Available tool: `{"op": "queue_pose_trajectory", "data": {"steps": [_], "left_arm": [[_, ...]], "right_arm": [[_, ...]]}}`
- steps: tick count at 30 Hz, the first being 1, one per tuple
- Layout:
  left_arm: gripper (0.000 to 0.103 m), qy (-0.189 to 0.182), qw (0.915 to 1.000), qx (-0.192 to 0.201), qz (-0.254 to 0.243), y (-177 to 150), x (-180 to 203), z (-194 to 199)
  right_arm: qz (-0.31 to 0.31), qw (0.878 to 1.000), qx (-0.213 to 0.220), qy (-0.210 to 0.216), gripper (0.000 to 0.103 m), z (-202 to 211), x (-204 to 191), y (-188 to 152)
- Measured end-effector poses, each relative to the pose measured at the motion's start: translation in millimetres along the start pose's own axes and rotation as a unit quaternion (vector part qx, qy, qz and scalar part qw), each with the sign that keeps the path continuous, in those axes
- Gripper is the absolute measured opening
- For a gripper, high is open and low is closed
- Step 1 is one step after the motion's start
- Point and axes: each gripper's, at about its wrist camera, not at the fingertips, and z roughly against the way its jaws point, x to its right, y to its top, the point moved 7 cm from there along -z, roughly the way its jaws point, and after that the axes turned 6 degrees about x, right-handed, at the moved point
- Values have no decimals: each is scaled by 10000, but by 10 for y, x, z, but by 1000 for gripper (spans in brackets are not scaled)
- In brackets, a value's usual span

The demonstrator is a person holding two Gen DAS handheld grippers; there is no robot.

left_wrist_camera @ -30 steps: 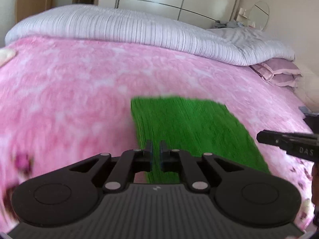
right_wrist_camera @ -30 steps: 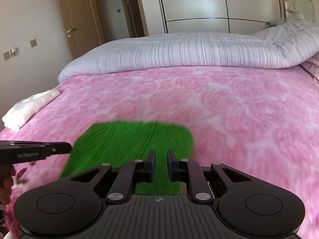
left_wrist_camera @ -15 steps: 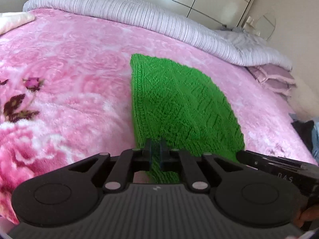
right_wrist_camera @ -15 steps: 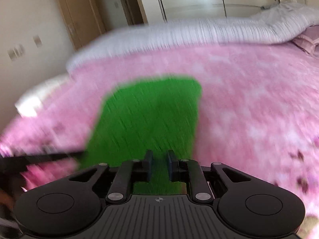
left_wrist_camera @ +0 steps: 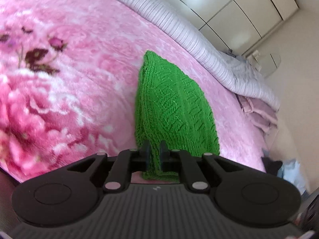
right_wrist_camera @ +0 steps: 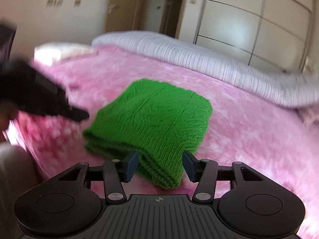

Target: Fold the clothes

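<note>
Fingers left [left_wrist_camera: 153, 153]: clamped on near edge of green knit [left_wrist_camera: 171, 107].
Fingers right [right_wrist_camera: 160, 166]: apart, around its folded corner.
Knit: folded on pink bed [left_wrist_camera: 59, 83].
Advice: keep layers aligned; release slowly.

Left of the sweater: I see bare pink blanket [left_wrist_camera: 65, 91], open for a pass.
Right of the sweater: blanket [right_wrist_camera: 249, 131] is bare too.
Far edge: the rolled striped duvet [right_wrist_camera: 199, 59] blocks my way.
Near corner: green sweater [right_wrist_camera: 151, 119] fills the gap of my right tool [right_wrist_camera: 159, 167].
Left flank: my left tool [right_wrist_camera: 45, 101] stands just beside the sweater.
</note>
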Motion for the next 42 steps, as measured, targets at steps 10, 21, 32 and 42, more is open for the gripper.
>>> {"op": "queue_pose_trajectory", "data": {"steps": [10,21,32,42], "left_arm": [[4,-187,9993,-248,205,-172,62,-188],[0,58,9990,-85,-433,-24,119,17],[2,710,9795,0,-1883,-309,358,-359],[23,1301,9610,-68,-2440,-476,561,17]], "right_arm": [[813,9967,14,-83,10,-195,-180,-155],[-109,9988,-201,424,10,-81,-9,-75],[-2129,9763,-191,340,11,-168,416,58],[-2551,9641,-724,-110,57,-121,356,-170]]}}
